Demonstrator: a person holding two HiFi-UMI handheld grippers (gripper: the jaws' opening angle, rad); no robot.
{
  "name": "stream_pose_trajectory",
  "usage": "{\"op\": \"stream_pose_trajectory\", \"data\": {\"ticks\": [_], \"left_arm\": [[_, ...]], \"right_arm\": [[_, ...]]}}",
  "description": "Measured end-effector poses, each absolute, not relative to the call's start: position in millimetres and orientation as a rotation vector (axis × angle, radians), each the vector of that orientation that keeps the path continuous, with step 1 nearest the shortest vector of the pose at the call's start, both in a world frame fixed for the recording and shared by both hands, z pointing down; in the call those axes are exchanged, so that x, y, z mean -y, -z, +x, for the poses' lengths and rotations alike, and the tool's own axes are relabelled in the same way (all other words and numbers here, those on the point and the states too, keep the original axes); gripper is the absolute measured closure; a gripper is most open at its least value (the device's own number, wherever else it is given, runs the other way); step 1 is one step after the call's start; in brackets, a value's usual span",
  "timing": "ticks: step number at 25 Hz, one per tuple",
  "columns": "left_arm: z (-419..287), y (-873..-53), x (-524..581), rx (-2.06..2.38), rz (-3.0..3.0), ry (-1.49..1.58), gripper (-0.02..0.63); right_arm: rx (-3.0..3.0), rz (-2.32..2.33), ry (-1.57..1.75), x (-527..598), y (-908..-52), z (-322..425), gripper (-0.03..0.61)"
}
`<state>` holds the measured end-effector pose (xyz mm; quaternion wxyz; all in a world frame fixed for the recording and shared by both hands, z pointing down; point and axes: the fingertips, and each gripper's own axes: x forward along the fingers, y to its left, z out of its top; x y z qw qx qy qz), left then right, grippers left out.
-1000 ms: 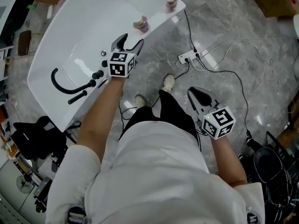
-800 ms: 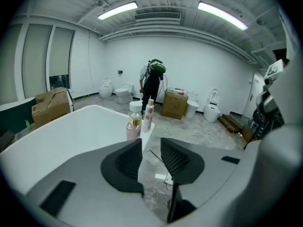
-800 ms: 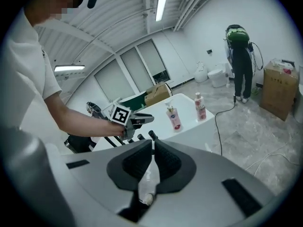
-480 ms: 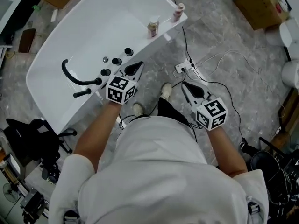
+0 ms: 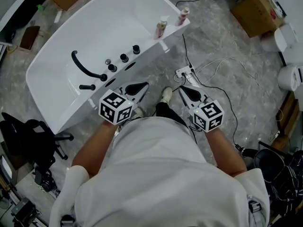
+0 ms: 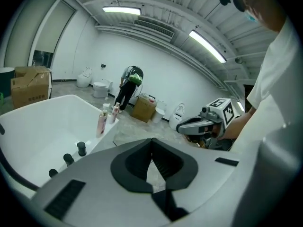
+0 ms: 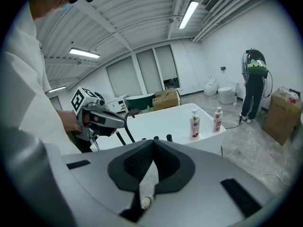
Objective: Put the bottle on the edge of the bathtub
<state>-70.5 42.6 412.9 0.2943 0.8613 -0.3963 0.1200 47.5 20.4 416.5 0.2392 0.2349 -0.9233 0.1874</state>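
1. The bathtub (image 5: 57, 60) fills the upper left of the head view. A black tap (image 5: 84, 68) and a row of black knobs (image 5: 124, 57) sit along its near rim. That leaves the flat corner at its far right end as the free ledge for toiletries.

2. The left gripper (image 5: 139, 86) hangs over the floor just beside the tub's near rim, well apart from that corner. Its jaws are pressed together with nothing between them. It looks parked, as if its part is done.

3. Two bottles stand upright on the corner ledge: a pump bottle (image 5: 161, 27) and, just beside it towards the tub's end, a pink bottle (image 5: 182, 15). Both are set back from the outer lip, which should keep them from tipping onto the floor. By this the task looks complete. I cannot tell which of the two is the one meant, and their labels are too small to read.

4. The right gripper (image 5: 185, 91) is held level with the left one, in front of the body. Its jaws are also closed and carry nothing.

5. A power strip (image 5: 185, 72) and its cables lie on the floor ahead of the feet. The person's white shirt hides the floor below both arms, and a cardboard box (image 5: 255, 11) sits at the upper right.
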Motion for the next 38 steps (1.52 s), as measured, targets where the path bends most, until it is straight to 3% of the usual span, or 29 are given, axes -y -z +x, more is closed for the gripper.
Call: {"op": "stream_pose_trajectory", "data": {"ticks": [15, 38], "left_arm": [[-85, -372, -118, 0.989, 2.381, -0.236, 0.595], [-112, -374, -132, 1.041, 2.363, -0.203, 0.595]], "right_arm": [[2.572, 0.684, -0.461, -92, -400, 19, 0.571], [2.588, 0.657, -0.396, -94, -392, -8, 0.572]]}}
